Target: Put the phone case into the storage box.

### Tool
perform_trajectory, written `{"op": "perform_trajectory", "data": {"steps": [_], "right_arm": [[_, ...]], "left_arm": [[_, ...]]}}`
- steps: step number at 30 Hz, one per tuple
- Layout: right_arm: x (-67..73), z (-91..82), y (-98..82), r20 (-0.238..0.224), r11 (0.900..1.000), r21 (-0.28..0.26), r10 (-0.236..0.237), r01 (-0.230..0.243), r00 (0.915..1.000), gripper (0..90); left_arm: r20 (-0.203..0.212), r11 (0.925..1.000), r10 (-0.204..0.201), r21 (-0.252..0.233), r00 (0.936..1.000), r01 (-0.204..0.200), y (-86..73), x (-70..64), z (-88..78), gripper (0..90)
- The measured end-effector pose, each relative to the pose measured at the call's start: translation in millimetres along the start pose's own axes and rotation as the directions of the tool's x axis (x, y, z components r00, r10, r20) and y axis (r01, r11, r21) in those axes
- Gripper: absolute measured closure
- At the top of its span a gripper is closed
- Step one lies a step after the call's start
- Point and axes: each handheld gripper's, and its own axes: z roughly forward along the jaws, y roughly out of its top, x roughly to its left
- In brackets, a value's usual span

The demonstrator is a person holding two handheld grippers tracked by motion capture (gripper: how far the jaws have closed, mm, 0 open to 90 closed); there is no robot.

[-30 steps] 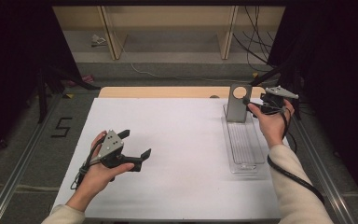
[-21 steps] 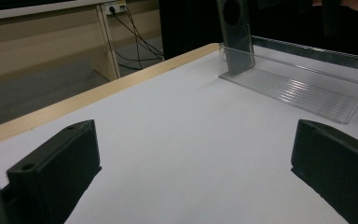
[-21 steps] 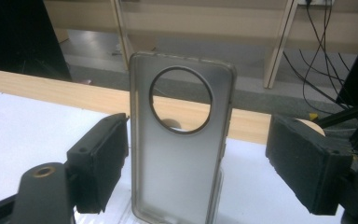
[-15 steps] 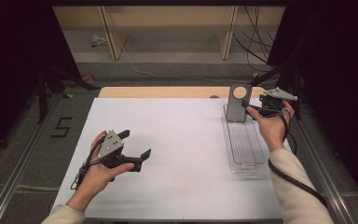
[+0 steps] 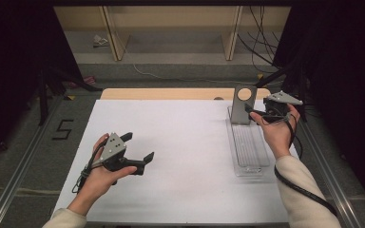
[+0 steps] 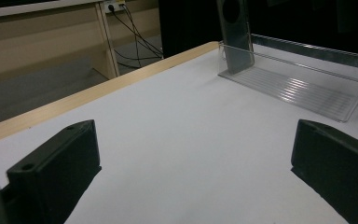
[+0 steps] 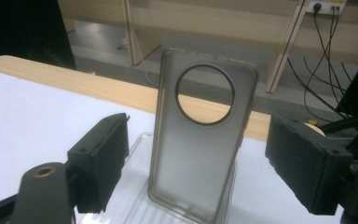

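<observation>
The translucent phone case (image 7: 198,140) stands upright at the 12 o'clock end of the clear tray (image 5: 249,159). It looks light, flexible and slippery; grip its 2 long edges below the camera hole. The right gripper (image 7: 200,163) has jaws wide astride it; the left gripper (image 5: 138,152) rests wide open at 8 o'clock.

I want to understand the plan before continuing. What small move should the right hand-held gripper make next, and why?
Probably ease the right hand-held gripper forward until its jaws flank the phone case, then close. Its jaws stand open with the case upright between them but apart from both, leaning at the far end of the clear tray. The left hand-held gripper is far off, open.
</observation>
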Motion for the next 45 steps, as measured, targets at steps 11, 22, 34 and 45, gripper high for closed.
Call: {"op": "perform_trajectory", "data": {"steps": [11, 22, 34, 45], "right_arm": [[11.0, -10.2, 0.1, -0.042, 1.0, -0.007, -0.019, 0.019, 0.9989, 22.0], [22.7, -19.7, 2.6, -0.093, 0.999, -0.027, -0.034, 0.032, 0.995, 21.9], [30.8, -32.0, -0.7, -0.149, 0.997, -0.042, -0.067, 0.062, 0.9865, 21.4], [38.6, -41.2, -2.9, -0.185, 0.996, -0.051, -0.081, 0.073, 0.9794, 21.2]], "left_arm": [[0.002, 1.0, 0.0, 0.004, 1.0, 0.0, -0.6, 0.2, 0.3, 0.6], [-0.001, 1.0, 0.002, 0.003, 1.0, -0.002, -0.2, 0.6, -0.4, 0.6], [-0.001, 1.0, 0.002, 0.005, 1.0, -0.002, -0.4, 0.8, -0.3, 0.6], [-0.001, 1.0, 0.005, 0.005, 1.0, -0.005, -0.2, 1.3, -1.2, 0.6]]}}
